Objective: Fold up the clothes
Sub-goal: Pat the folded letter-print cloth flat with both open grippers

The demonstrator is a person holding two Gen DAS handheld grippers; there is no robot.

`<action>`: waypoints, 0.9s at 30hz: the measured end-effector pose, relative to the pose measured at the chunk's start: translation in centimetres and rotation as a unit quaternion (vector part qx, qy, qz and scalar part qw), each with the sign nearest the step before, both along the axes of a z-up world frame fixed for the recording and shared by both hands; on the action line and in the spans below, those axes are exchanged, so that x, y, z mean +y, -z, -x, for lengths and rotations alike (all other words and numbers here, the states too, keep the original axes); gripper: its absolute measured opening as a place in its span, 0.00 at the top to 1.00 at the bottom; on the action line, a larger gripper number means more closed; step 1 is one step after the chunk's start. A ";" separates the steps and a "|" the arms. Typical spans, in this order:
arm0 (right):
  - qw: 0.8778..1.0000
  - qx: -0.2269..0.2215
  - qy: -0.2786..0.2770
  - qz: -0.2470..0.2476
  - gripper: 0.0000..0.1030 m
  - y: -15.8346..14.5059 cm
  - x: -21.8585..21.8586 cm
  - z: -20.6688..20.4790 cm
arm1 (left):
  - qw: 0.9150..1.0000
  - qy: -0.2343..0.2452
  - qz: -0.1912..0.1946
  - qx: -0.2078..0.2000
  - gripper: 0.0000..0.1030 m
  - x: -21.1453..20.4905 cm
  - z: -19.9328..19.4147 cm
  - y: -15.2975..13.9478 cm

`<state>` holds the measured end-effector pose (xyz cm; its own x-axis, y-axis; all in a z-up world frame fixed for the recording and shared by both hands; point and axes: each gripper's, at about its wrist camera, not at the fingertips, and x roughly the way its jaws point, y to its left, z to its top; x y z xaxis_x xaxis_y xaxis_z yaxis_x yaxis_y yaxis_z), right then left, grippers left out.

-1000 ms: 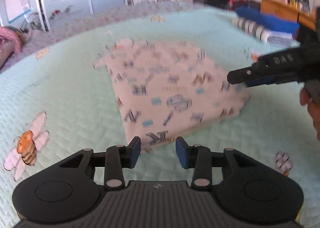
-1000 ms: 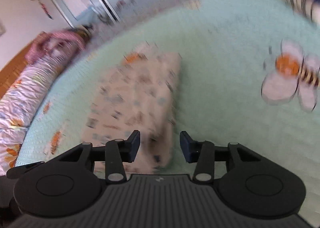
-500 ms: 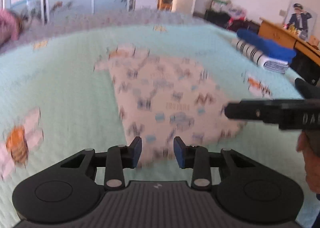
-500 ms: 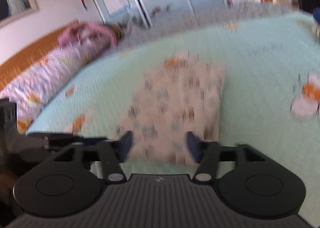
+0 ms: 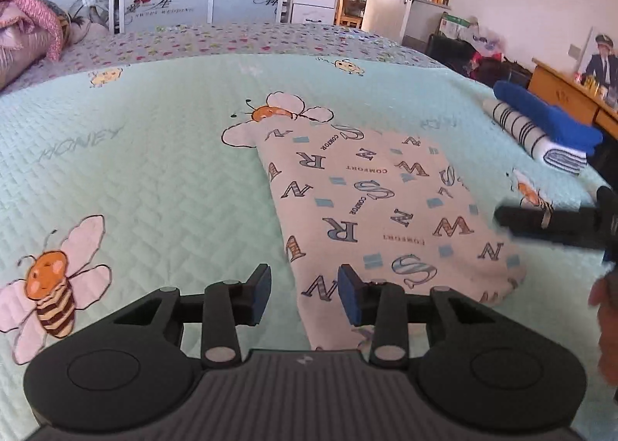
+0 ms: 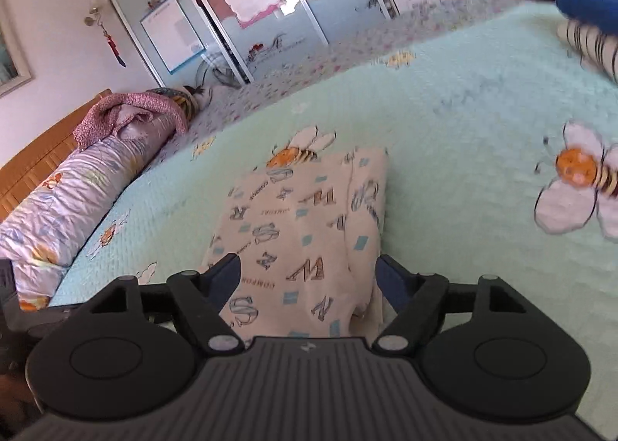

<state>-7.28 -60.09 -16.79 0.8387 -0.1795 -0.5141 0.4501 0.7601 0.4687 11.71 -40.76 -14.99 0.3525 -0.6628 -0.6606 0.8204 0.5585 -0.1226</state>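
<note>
**Left wrist: both grippers over the folded garment**

Left wrist shows my left gripper [image 5: 303,294] parted with nothing between its pads, hovering at the near corner of the folded letter-print garment [image 5: 382,217] lying flat on the green bee quilt [image 5: 154,170]. My right gripper [image 6: 307,278] is opening, jaws wide astride the garment's near end without pressing it. Farther off, a stack of folded clothes [image 5: 540,131] sits near the bed's right edge

Both wrist cameras look forward and downward, low over the bed [image 5: 154,155]; from adjacent edges, both show the folded letter-print garment [image 5: 386,217] [image 6: 301,232].
</note>
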 end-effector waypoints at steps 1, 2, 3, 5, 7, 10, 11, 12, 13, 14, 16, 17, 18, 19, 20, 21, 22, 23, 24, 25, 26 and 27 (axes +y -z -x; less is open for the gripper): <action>1.000 0.018 -0.010 -0.007 0.25 0.5 0.1 -0.3 | 1.000 0.000 -0.011 -0.002 0.61 0.1 0.3 0.2; 0.999 0.035 -0.015 -0.006 0.25 0.6 0.5 -0.8 | 1.000 0.000 -0.017 -0.005 0.61 0.6 0.7 0.3; 0.999 0.050 -0.018 -0.002 0.25 0.6 0.9 -1.1 | 1.000 0.005 -0.012 -0.009 0.61 1.2 1.3 0.1; 0.999 0.041 -0.002 0.021 0.25 -0.5 1.8 -0.3 | 1.000 0.018 0.003 -0.017 0.60 1.8 2.5 -0.8; 0.998 0.040 0.015 0.038 0.22 -2.1 2.4 -0.3 | 0.999 0.027 -0.002 -0.044 0.57 1.4 3.7 -1.9; 0.997 0.051 0.030 0.056 0.22 -4.2 2.9 -1.2 | 0.996 0.030 -0.004 -0.078 0.40 0.1 4.9 -3.3; 0.996 0.054 0.028 0.061 0.22 -4.8 3.0 -1.7 | 0.996 0.029 -0.002 -0.082 0.37 -0.2 5.1 -3.5; 0.996 0.056 0.027 0.065 0.22 -5.3 3.2 -2.1 | 0.996 0.027 0.001 -0.080 0.37 -0.3 5.3 -3.6; 0.995 0.058 0.027 0.070 0.21 -5.4 3.2 -2.6 | 0.997 0.026 0.000 -0.078 0.36 -0.2 5.4 -3.5; 0.996 0.061 0.022 0.068 0.19 -5.0 3.1 -3.1 | 0.997 0.027 -0.006 -0.075 0.35 -0.3 5.5 -3.1; 0.997 0.067 0.011 0.042 0.19 -3.6 2.7 -3.7 | 0.997 0.038 -0.031 -0.065 0.35 -0.5 5.6 -1.6; 0.997 0.071 0.005 0.011 0.19 -2.4 2.4 -3.9 | 0.996 0.043 -0.047 -0.058 0.36 -0.4 5.6 -0.7; 0.997 0.074 0.000 -0.015 0.19 -1.3 2.2 -3.9 | 0.996 0.043 -0.063 -0.054 0.36 -0.2 5.5 0.1; 0.997 0.077 -0.002 -0.022 0.19 -0.5 2.5 -3.4 | 0.995 0.038 -0.074 -0.051 0.37 0.2 5.5 0.5; 0.996 0.079 -0.003 -0.028 0.19 0.4 2.7 -2.9 | 0.996 0.031 -0.075 -0.048 0.37 0.8 5.3 0.6; 0.996 0.080 -0.004 -0.034 0.19 1.0 3.0 -2.4 | 0.997 0.027 -0.061 -0.045 0.37 1.5 5.2 0.2; 0.997 0.073 -0.002 -0.032 0.19 0.6 3.3 -1.8 | 0.998 0.026 -0.040 -0.043 0.37 2.2 5.1 -0.3; 0.997 0.065 0.000 -0.032 0.19 0.1 3.6 -1.3 | 0.999 0.026 -0.021 -0.043 0.37 2.6 5.1 -0.9; 0.998 0.050 0.000 -0.032 0.19 -0.4 3.7 -1.0 | 0.998 0.031 -0.008 -0.047 0.37 2.4 5.1 -1.4; 0.999 0.033 0.000 -0.023 0.19 -1.1 3.7 -1.0 | 0.998 0.038 0.004 -0.052 0.36 2.1 5.1 -1.8; 1.000 0.021 -0.001 -0.013 0.19 -1.6 3.6 -1.3 | 0.997 0.047 0.008 -0.053 0.36 1.5 5.0 -1.9; 1.000 0.013 -0.005 -0.010 0.19 -2.0 3.1 -1.9 | 0.997 0.056 0.007 -0.050 0.36 0.9 5.0 -1.6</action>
<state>-5.33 -56.96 -14.81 0.8264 -0.1613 -0.5395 0.4555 0.7548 0.4720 6.74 -39.88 -13.39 0.3394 -0.7110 -0.6159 0.8858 0.4619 -0.0451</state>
